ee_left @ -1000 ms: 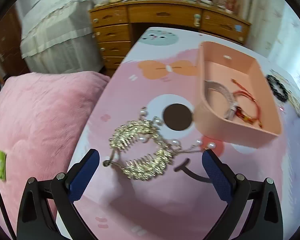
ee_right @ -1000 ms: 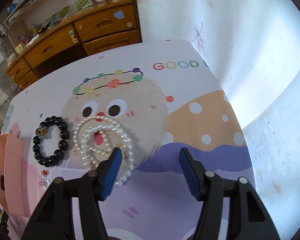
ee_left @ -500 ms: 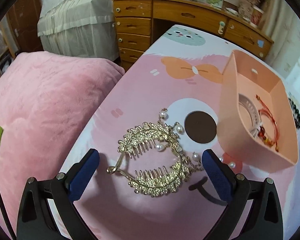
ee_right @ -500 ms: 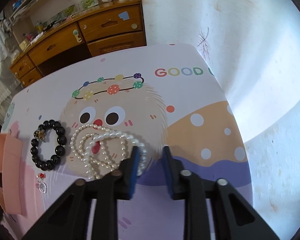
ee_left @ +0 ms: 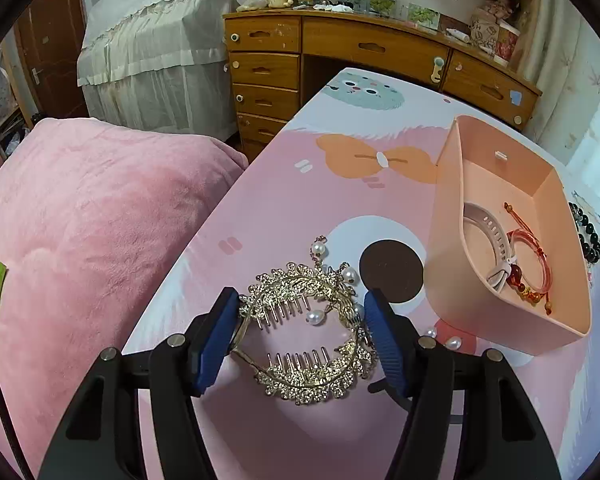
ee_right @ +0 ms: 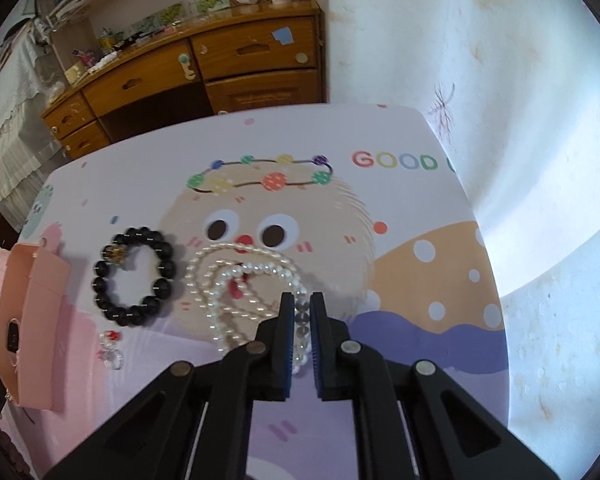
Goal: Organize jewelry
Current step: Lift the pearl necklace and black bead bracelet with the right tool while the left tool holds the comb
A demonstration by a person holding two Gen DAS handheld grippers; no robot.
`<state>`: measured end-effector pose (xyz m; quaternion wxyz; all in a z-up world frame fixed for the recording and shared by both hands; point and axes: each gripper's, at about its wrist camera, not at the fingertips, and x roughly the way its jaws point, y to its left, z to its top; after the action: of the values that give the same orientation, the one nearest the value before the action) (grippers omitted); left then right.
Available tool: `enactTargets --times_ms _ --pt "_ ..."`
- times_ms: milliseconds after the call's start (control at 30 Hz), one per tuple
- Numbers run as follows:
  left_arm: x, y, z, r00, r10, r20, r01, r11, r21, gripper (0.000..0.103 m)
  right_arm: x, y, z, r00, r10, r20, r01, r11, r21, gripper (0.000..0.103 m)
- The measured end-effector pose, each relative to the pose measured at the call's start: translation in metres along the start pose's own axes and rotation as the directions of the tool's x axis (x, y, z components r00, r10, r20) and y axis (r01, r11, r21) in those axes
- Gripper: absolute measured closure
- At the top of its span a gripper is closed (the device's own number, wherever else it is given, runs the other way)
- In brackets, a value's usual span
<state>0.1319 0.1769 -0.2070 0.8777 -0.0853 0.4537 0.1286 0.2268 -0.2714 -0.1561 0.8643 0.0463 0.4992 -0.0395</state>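
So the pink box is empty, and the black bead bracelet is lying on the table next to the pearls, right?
Not quite. The pink box isn't empty: the left wrist view shows a pale strap and a red cord bracelet inside. The black bead bracelet does lie on the table beside the pearls.

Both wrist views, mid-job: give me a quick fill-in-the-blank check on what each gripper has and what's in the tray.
1. The right gripper is shut on the white ____ necklace.
2. The gold hair comb lies between the closing jaws of the ____ gripper.
3. The black bead bracelet lies on the table mat, to the ____ of the necklace in the right wrist view.
4. The red cord bracelet lies inside the ____ tray.

Missing words: pearl; left; left; pink
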Motion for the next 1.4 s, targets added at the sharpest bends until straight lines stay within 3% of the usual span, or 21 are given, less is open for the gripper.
enactTargets --times_ms 400,667,1033,1400 --pt "-0.009 0.001 -0.010 0.999 -0.033 0.007 0.033 0.999 0.005 0.046 -0.053 0.032 0.003 0.991 0.108 0.082 -0.107 0.994 -0.021 0.096" --pt "-0.023 0.004 -0.010 0.998 -0.053 0.028 0.052 0.998 0.017 0.046 -0.097 0.060 0.008 0.968 0.202 0.150 -0.194 0.979 -0.065 0.096" --pt "-0.069 0.003 0.011 0.992 -0.087 0.089 0.080 0.994 0.074 0.046 -0.147 0.110 0.009 0.906 0.358 0.227 -0.317 0.927 -0.199 0.096" --pt "-0.119 -0.018 0.075 0.967 -0.168 0.192 0.126 0.969 0.213 0.046 -0.155 0.165 -0.004 0.841 0.487 0.237 -0.404 0.856 -0.323 0.096"
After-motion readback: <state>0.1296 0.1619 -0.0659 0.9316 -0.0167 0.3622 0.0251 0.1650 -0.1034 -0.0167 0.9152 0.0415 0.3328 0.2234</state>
